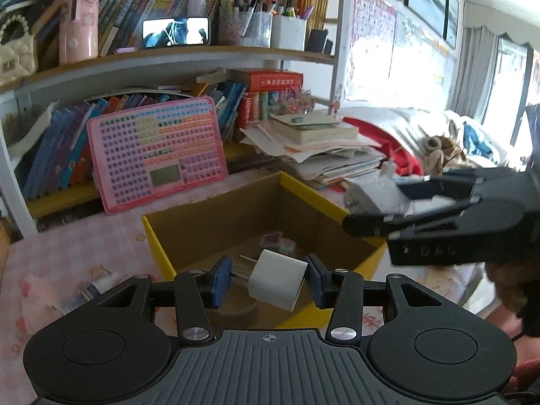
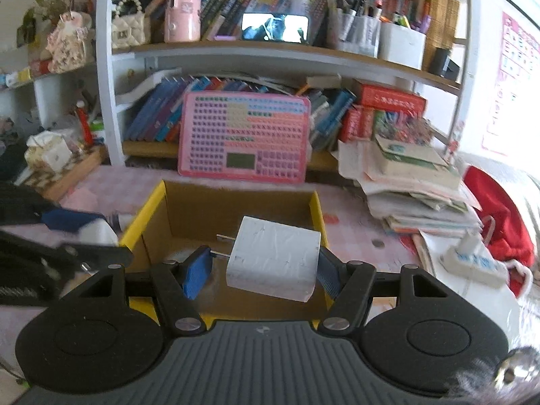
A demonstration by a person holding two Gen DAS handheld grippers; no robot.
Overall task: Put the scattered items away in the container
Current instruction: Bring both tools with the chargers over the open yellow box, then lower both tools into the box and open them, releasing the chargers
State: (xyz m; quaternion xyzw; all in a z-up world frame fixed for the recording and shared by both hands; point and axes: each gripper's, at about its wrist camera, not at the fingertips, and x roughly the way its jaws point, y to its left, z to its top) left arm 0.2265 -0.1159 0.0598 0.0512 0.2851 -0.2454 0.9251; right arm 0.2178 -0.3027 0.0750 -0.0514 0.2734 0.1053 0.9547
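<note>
An open yellow cardboard box [image 1: 162,249] stands on the pink desk; it also shows in the right wrist view [image 2: 143,212]. My left gripper [image 1: 268,281] holds a white plug adapter [image 1: 278,283] between its blue pads [image 1: 221,281] over the box's near edge, prongs pointing left. My right gripper [image 2: 261,271] holds a white charger block [image 2: 275,258] over the box, prongs left; it touches the right pad only, with a gap at the left pad [image 2: 197,271]. In the left view the right gripper [image 1: 388,202] comes in from the right. A small pink item [image 1: 275,240] lies inside the box.
A pink keyboard toy [image 1: 157,153] leans against the bookshelf behind the box. A pile of books and papers [image 2: 415,182] sits at the right. A white power strip [image 2: 472,263] lies near red cloth [image 2: 503,219]. Small clutter [image 1: 98,281] lies left of the box.
</note>
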